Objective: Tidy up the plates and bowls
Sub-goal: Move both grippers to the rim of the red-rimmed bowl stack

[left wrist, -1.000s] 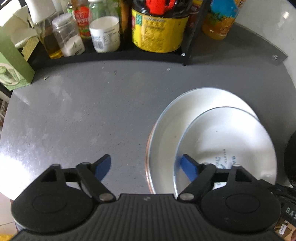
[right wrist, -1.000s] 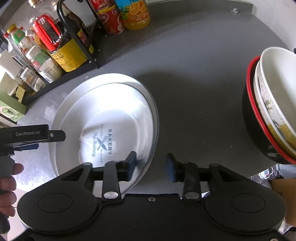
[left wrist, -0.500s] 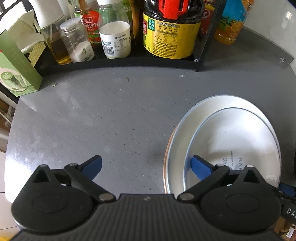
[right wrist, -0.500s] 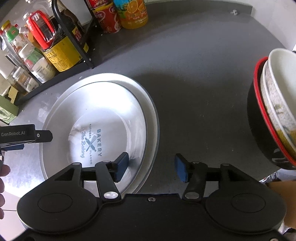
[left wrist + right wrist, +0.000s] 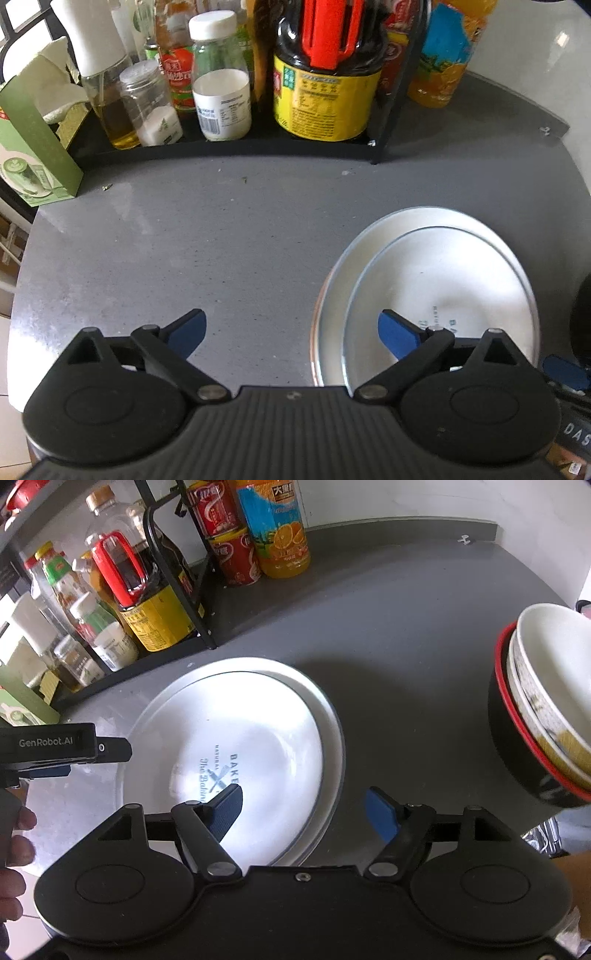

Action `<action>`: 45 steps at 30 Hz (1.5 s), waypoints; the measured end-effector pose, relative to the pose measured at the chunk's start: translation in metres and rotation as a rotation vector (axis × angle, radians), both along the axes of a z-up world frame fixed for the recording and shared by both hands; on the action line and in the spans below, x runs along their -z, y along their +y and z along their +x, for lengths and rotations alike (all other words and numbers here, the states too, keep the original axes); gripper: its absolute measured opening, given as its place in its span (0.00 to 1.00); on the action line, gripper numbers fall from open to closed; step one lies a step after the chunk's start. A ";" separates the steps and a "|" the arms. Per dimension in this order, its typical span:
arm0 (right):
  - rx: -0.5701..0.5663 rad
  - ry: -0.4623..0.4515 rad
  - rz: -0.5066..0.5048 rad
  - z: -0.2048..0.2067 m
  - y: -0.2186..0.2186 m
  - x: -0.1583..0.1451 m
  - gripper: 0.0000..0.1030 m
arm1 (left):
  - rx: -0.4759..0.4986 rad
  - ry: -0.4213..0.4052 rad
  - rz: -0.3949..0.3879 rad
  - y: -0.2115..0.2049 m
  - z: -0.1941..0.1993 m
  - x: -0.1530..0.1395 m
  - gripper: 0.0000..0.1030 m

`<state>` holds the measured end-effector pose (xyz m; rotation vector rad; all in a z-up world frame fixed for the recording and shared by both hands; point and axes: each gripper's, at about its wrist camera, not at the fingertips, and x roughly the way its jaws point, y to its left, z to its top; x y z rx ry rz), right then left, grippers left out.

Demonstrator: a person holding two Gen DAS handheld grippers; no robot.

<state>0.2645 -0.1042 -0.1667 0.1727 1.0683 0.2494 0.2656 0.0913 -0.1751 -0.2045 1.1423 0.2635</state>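
I see stacked white round plates (image 5: 258, 716), "BAKERY" print sideways | left gripper (image 5: 291, 328) wide apart | right gripper (image 5: 303, 805) wide apart, empty

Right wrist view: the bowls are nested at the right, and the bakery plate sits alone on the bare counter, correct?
Not alone. The right wrist view shows the bakery plate resting on a larger plate, not the bare counter. The nested bowls are at the right.

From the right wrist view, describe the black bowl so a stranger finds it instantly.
On the grey table, look to the right edge, away from the white plates. The black bowl is outermost in the nested stack, with a red rim.
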 end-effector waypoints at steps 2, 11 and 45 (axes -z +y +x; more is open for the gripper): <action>0.009 -0.011 0.009 -0.003 0.001 -0.003 0.71 | 0.019 -0.018 -0.007 -0.002 -0.002 -0.005 0.97; 0.013 -0.095 0.005 -0.013 -0.008 -0.032 1.00 | 0.005 -0.079 -0.012 -0.004 -0.011 -0.028 0.97; 0.153 -0.119 0.080 -0.036 -0.180 -0.074 1.00 | 0.139 -0.146 -0.127 -0.128 -0.019 -0.090 0.99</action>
